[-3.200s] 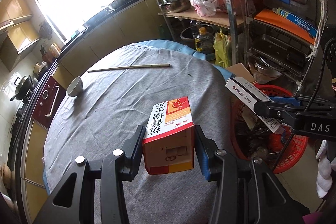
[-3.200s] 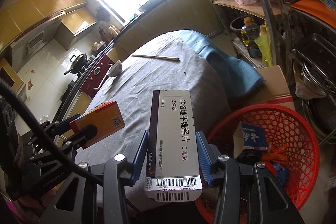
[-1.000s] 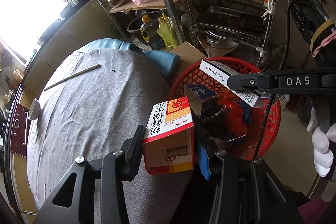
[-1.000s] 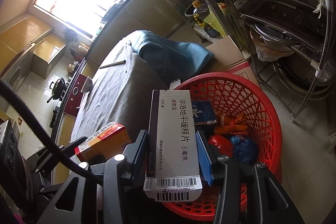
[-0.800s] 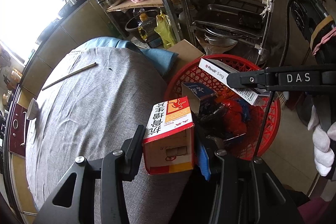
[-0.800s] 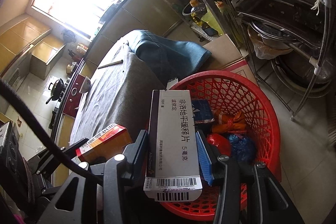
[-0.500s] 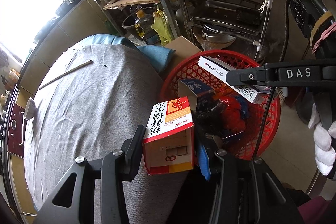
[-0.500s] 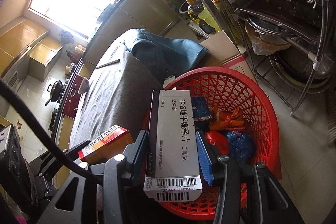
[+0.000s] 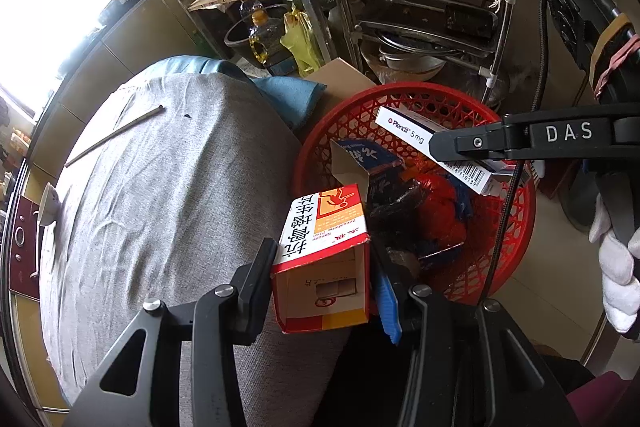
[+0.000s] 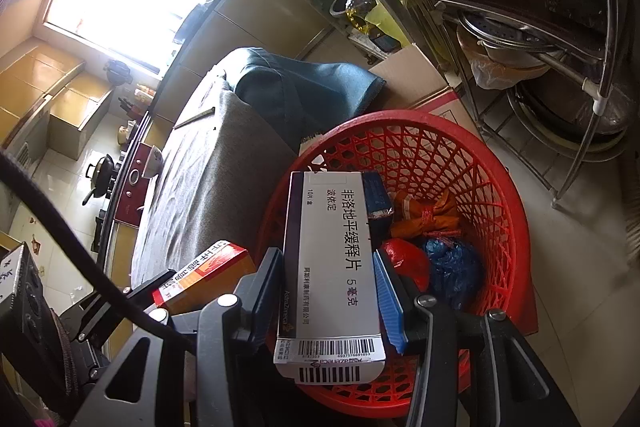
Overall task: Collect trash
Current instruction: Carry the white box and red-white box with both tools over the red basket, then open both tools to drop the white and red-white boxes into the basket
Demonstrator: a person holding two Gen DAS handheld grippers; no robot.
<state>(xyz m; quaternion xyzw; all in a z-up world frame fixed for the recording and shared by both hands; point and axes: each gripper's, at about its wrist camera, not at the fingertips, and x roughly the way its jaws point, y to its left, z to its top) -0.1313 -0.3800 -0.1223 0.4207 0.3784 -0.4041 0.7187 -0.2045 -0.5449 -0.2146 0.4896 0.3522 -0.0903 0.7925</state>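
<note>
Two grippers, left gripper and right gripper, each clamping one medicine box, orange box and white box; one red basket lower right; one bowl far left.

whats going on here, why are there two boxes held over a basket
A person is clearing trash off a table into a red basket. The left gripper is shut on an orange and white box at the basket's edge. The right gripper is shut on a white medicine box over the basket. Neither box has been dropped yet; other trash already lies inside.
</note>
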